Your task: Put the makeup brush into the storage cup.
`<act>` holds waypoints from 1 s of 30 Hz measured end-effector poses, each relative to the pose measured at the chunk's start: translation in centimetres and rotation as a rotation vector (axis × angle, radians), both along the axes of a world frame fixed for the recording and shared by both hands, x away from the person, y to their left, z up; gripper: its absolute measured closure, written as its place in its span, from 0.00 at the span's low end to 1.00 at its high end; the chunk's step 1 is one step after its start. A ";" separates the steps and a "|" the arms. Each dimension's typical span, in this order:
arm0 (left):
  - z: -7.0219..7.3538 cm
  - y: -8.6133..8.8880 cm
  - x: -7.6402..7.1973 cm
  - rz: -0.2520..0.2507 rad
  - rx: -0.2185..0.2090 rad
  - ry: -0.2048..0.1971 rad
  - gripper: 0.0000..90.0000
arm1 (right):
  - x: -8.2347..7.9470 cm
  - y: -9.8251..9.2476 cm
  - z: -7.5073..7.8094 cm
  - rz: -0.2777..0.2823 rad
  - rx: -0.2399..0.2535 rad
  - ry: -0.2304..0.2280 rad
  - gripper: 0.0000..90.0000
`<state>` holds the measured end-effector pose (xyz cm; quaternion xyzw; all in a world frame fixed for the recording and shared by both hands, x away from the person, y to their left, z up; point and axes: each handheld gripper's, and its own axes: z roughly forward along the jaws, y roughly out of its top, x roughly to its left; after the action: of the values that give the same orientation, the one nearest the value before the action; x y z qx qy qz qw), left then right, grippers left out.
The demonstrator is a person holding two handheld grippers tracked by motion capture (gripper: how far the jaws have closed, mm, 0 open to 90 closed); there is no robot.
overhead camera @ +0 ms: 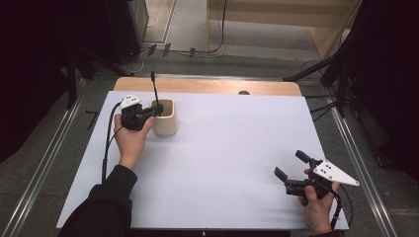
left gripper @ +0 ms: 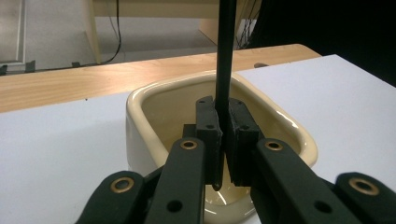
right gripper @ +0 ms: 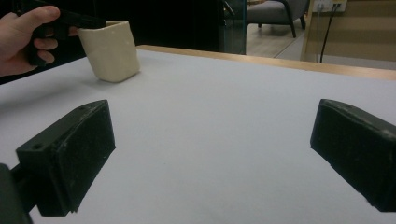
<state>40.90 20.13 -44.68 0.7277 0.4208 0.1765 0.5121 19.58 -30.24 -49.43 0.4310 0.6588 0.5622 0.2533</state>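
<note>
White sheet covers the table (overhead camera: 222, 163), wood showing along its far edge; grey floor beyond; near the far-left corner the left gripper (left gripper: 223, 140) pinches a black rod (left gripper: 225, 60) upright over the cream cup (overhead camera: 165, 118); right gripper (overhead camera: 291, 170) gapes wide near the right edge.

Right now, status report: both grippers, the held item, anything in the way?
Left gripper shut on thin black rod, upright over cream ceramic cup. Right gripper open, holding nothing, over white table sheet. Nothing between them.

No legible text or labels
</note>
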 end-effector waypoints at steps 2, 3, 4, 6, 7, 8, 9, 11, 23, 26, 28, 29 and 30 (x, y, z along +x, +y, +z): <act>0.0 0.0 0.0 -0.002 -0.007 -0.003 0.87 | 0.0 0.0 0.0 0.000 0.000 0.000 0.00; 0.1 0.0 0.0 -0.007 -0.014 -0.009 0.80 | 0.0 0.0 0.0 -0.002 0.004 0.001 0.00; 0.2 -0.1 -0.2 -0.011 -0.023 -0.016 0.75 | 0.0 0.0 0.0 -0.003 0.004 0.002 0.00; 0.4 -0.1 -0.3 -0.018 -0.029 -0.017 0.66 | 0.0 -0.1 0.0 -0.003 0.006 0.005 0.00; 0.5 -0.1 -0.4 -0.016 -0.027 -0.017 0.62 | 0.0 -0.1 0.0 -0.005 0.008 0.007 0.00; 0.6 -0.1 -0.5 -0.018 -0.031 -0.017 0.59 | 0.0 -0.1 0.0 -0.004 0.010 0.006 0.00; 0.7 -0.1 -0.6 -0.020 -0.032 -0.018 0.56 | 0.0 -0.1 0.0 -0.003 0.009 0.005 0.00; 0.8 0.1 -0.7 -0.025 -0.033 -0.020 0.51 | 0.0 -0.1 0.0 -0.004 0.009 0.007 0.00; 1.4 1.1 -2.3 -0.040 -0.055 -0.065 0.15 | 0.1 0.0 -0.1 0.000 0.003 0.003 0.00; 1.3 1.4 -2.5 -0.053 -0.073 -0.058 0.11 | 0.1 0.0 -0.1 0.000 0.004 0.005 0.00; 1.3 1.8 -2.6 -0.059 -0.074 -0.041 0.03 | 0.1 0.1 -0.1 0.000 0.005 0.008 0.00; 1.3 1.8 -2.8 -0.058 -0.067 -0.045 0.00 | 0.1 0.1 -0.1 0.000 0.005 0.009 0.00; 1.3 1.9 -2.9 -0.061 -0.066 -0.049 0.00 | 0.1 0.1 -0.1 -0.001 0.005 0.009 0.00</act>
<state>37.97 22.05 -43.41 0.7182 0.3914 0.1648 0.5513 19.68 -30.11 -49.55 0.4343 0.6583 0.5620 0.2494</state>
